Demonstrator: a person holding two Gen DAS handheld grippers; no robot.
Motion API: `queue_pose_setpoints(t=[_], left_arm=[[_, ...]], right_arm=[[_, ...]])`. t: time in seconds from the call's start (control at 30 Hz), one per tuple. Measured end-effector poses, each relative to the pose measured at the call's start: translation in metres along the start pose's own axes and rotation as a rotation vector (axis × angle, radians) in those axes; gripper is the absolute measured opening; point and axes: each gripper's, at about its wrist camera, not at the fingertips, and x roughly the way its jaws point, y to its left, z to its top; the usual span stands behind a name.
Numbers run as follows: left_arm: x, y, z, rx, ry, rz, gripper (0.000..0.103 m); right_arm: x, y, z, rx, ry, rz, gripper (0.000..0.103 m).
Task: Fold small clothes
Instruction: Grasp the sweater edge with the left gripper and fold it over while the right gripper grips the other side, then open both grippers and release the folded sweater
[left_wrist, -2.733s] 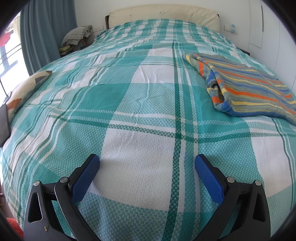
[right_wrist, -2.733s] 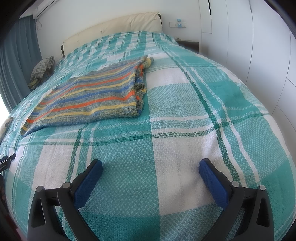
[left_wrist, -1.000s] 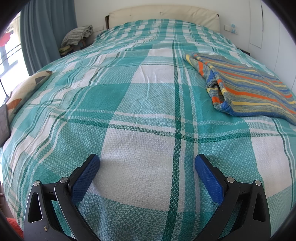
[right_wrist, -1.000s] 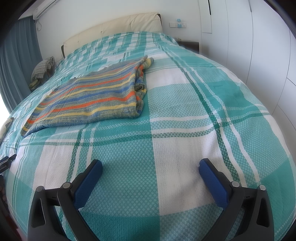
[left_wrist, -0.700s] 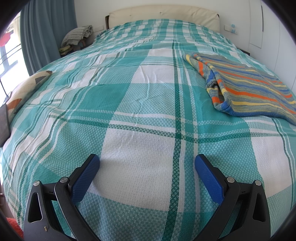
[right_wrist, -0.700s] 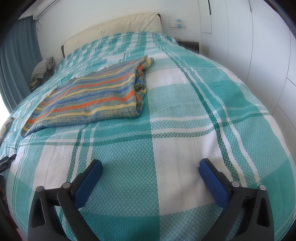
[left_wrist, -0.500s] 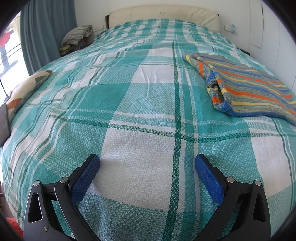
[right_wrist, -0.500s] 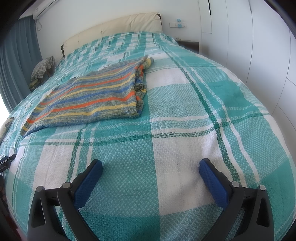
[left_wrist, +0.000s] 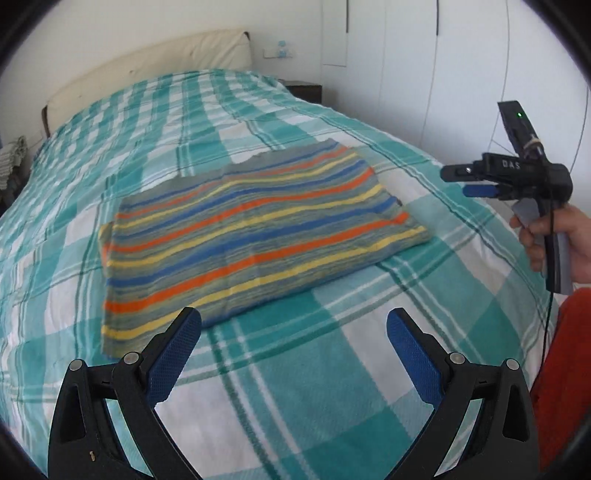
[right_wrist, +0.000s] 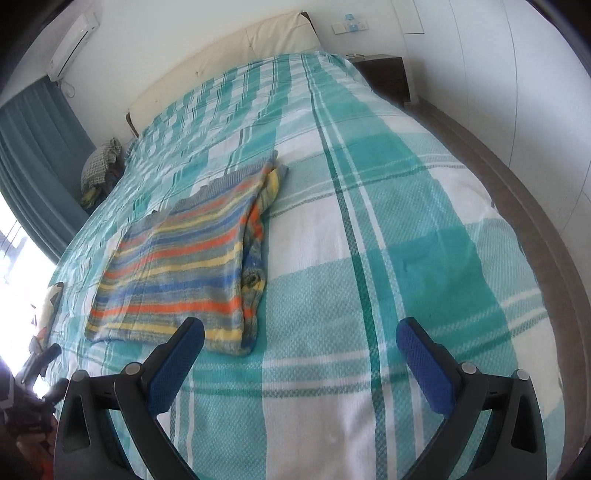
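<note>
A striped knit garment in orange, yellow, blue and grey lies flat on the teal plaid bedspread. It also shows in the right wrist view, with a thick folded edge along its right side. My left gripper is open and empty, held above the bed just in front of the garment's near edge. My right gripper is open and empty, above the bed by the garment's near right corner. In the left wrist view the right gripper is seen side-on, held in a hand right of the garment.
A cream headboard stands at the far end of the bed. A dark nightstand is by the white wardrobe wall on the right. Teal curtains and a pile of clothes are on the left.
Both grippers have lifted off the bedspread and swung towards the garment. It now lies right in front of both, and the right gripper has come into the left wrist view.
</note>
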Motion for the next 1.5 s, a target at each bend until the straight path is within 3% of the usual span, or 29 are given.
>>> queue_pose_setpoints(t=[0.17,0.3,0.37,0.4,0.43,0.5,0.6,0.8,1.0,1.17,1.23,1.27,1.3,1.33,1.4,1.5], left_arm=[[0.092,-0.07,0.052,0.092,0.097,-0.106,0.097],[0.131,-0.099,0.058,0.149,0.155,-0.079,0.09],[0.13,-0.098,0.059,0.135,0.118,-0.077,0.072],[0.129,-0.094,0.06,0.115,0.116,-0.082,0.037],[0.129,-0.089,0.062,0.092,0.118,-0.068,0.011],[0.126,-0.074,0.066,0.009,0.117,-0.116,0.01],[0.095,-0.039,0.07,-0.119,0.056,-0.147,0.009],[0.012,0.069,0.042,-0.388,-0.058,-0.121,0.009],[-0.012,0.158,-0.014,-0.593,-0.033,-0.019,0.009],[-0.005,0.186,-0.056,-0.658,0.026,0.077,0.011],[0.002,0.195,-0.07,-0.696,0.085,0.1,0.028],[0.0,0.199,-0.076,-0.723,0.093,0.105,0.033],[-0.007,0.203,-0.081,-0.744,0.079,0.101,0.045],[-0.016,0.204,-0.084,-0.754,0.059,0.102,0.059],[-0.032,0.207,-0.084,-0.751,0.008,0.111,0.072],[-0.038,0.206,-0.073,-0.717,-0.039,0.102,0.081]], right_arm=[[0.066,-0.007,0.081,0.105,0.152,0.208,0.096],[0.128,0.002,0.115,0.129,0.283,0.264,0.082],[0.151,0.014,0.124,0.102,0.308,0.27,0.081],[0.162,0.021,0.127,0.086,0.316,0.269,0.08],[0.171,0.027,0.131,0.07,0.311,0.258,0.069],[0.183,0.038,0.137,0.048,0.286,0.217,0.014],[0.176,0.057,0.149,0.028,0.232,0.193,0.009],[0.143,0.155,0.169,-0.106,0.164,0.324,0.009],[0.182,0.274,0.143,-0.218,0.241,0.419,0.009],[0.234,0.356,0.098,-0.304,0.312,0.418,0.01],[0.256,0.371,0.082,-0.287,0.365,0.444,0.02],[0.263,0.377,0.074,-0.284,0.393,0.447,0.033],[0.264,0.38,0.071,-0.282,0.397,0.436,0.04],[0.26,0.379,0.07,-0.276,0.375,0.438,0.04],[0.238,0.369,0.075,-0.262,0.308,0.458,0.041],[0.192,0.342,0.083,-0.301,0.208,0.396,0.041]])
